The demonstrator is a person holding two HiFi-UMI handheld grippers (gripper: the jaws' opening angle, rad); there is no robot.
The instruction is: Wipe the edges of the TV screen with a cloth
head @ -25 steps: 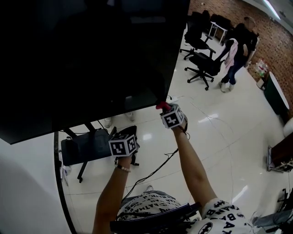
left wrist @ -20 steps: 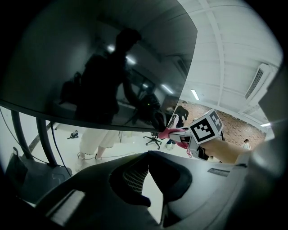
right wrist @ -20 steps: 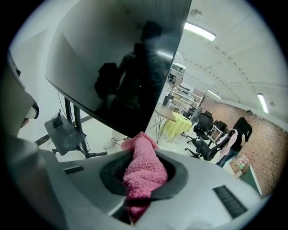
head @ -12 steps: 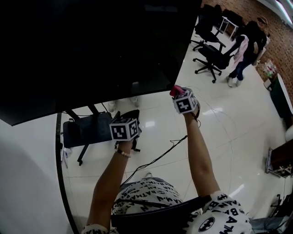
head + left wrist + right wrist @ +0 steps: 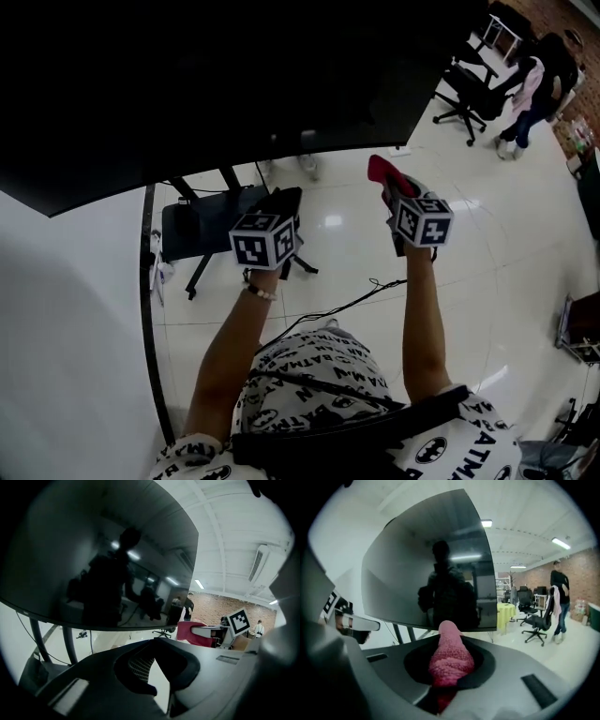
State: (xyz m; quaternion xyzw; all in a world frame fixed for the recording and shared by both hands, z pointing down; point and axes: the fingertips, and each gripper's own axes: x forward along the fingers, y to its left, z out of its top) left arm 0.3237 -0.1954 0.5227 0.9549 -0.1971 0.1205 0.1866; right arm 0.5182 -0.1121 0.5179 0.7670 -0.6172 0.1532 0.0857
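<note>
Right tongs (image 5: 394, 195) pinch my pink cloth (image 5: 450, 660), bunched end sticking out. It sits just below the TV screen (image 5: 187, 75) bottom edge, near the right corner, not touching. Left tongs (image 5: 284, 202) are pressed together, empty. Cloth looks soft, light, floppy, so I'd grip the bunch. Screen is probably fragile. Only readable writing is BATMAN on my shirt (image 5: 319, 375).

Left claw (image 5: 153, 641) closed, empty; right claw (image 5: 387, 185) clamps cloth (image 5: 449, 660).
</note>
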